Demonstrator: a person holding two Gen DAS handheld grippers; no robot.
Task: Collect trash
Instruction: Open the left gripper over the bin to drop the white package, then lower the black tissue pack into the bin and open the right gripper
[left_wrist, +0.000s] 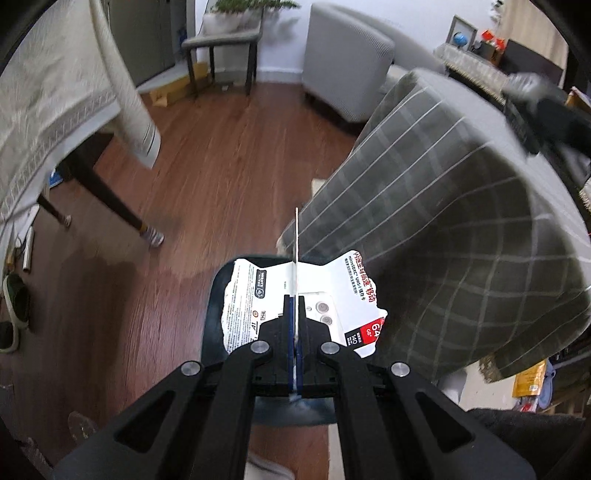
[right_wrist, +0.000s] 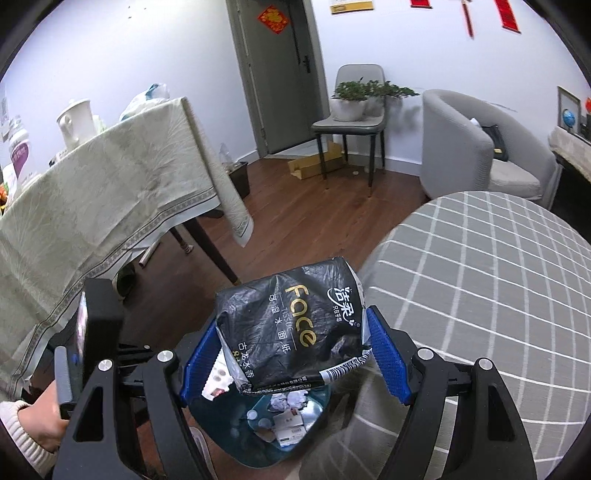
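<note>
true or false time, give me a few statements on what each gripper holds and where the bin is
1. The left gripper is shut on a torn card package. True.
2. The right gripper is empty. False: it holds a black tissue packet.
3. The bin below the packet already holds trash. True.
4. The bin stands on the checked cushion. False: it is beside the cushion, low by the wooden floor.

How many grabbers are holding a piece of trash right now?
2. The left gripper is shut on a torn white card package. The right gripper squeezes a black tissue wrapper above the trash bin.
</note>
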